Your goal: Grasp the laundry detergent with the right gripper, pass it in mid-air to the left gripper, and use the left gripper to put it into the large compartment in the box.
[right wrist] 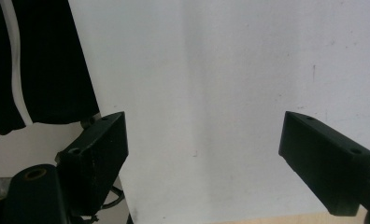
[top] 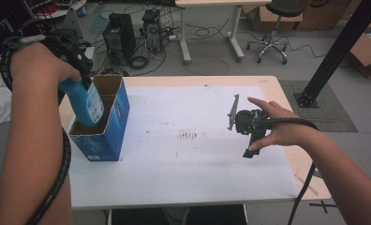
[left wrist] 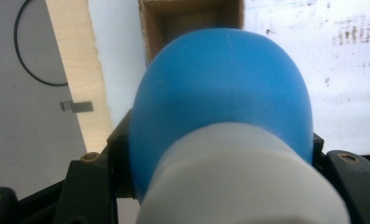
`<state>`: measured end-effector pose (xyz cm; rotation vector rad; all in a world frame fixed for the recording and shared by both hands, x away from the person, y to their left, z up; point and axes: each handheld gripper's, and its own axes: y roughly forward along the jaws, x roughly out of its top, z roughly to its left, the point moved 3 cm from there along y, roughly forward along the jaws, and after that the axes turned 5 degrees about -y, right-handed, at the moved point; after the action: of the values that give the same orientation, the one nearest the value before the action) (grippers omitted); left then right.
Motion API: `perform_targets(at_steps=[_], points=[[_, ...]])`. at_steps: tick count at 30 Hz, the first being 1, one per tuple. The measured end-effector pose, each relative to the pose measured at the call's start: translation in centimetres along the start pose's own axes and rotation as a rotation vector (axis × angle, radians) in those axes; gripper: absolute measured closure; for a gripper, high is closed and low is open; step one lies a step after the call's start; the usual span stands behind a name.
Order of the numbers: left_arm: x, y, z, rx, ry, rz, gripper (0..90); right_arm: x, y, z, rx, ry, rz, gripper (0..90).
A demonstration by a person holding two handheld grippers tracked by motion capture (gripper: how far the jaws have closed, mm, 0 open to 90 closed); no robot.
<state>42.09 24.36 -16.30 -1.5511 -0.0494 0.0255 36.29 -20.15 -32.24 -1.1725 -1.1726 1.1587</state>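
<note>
A blue bottle (top: 88, 100) with a white label hangs partly inside the open top of a blue cardboard box (top: 112, 125) at the table's left. My left gripper (top: 82, 78) is shut on the bottle near its neck. In the left gripper view the blue bottle (left wrist: 220, 88) and its white cap (left wrist: 241, 179) sit between the jaws of the left gripper (left wrist: 218, 142), with the brown inside of the box (left wrist: 192, 17) beyond. My right gripper (top: 250, 144) rests low over the table's right side. The right gripper (right wrist: 202, 144) is open with nothing between its jaws.
A white sheet (top: 197, 159) covers the table, with reddish stains (top: 188, 136) near its middle. Behind the table are computer towers (top: 118, 35), a desk leg (top: 184, 37) and a stool (top: 273, 28). A black post (top: 336, 49) rises at the right.
</note>
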Motion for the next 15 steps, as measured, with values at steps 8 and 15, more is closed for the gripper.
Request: perform_targets(at_steps=[8, 15], points=[[0.5, 3.3, 0.3, -0.007, -0.011, 0.019, 38.7, -0.1, 0.3, 0.1, 0.003, 0.0, 0.0, 15.6], [0.9, 6.6, 0.5, -0.017, -0.016, 0.04, 38.7, -0.1, 0.3, 0.3, 0.003, 0.002, 0.0, 15.6]])
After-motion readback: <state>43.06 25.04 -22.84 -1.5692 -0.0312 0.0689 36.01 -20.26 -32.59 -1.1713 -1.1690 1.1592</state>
